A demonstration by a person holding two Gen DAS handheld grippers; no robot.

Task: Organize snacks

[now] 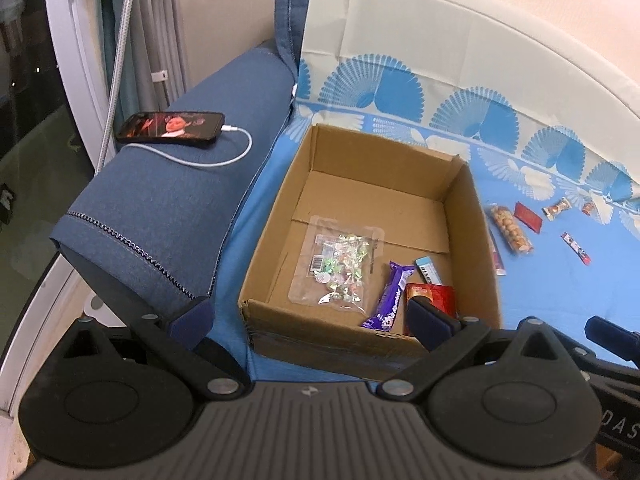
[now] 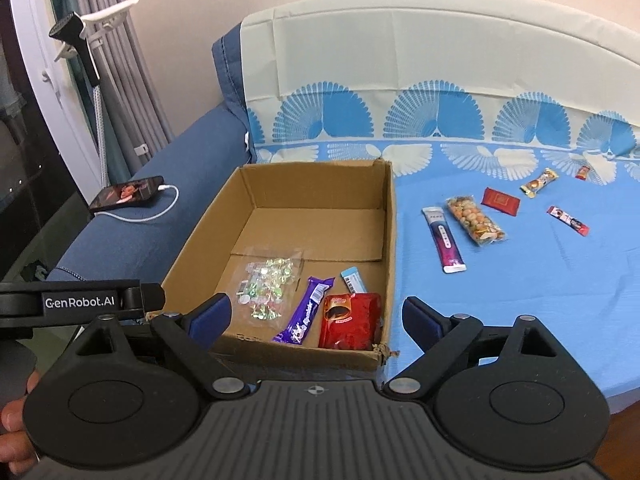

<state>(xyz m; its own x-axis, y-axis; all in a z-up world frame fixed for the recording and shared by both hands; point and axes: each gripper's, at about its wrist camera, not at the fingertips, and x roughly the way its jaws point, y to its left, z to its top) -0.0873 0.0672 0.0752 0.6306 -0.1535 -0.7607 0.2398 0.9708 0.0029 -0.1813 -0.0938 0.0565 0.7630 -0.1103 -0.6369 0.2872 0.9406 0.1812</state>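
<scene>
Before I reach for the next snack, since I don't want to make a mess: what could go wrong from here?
1. The remaining snacks, such as the nut pack and the long purple sachet, lie beyond the cardboard box; a low sweep by the open right gripper could clip its wall.
2. The thin wrappers lie flat on the blue cloth, so the fingers may pinch fabric.
3. The phone with its cable sits on the armrest near the open left gripper and could be snagged.
</scene>
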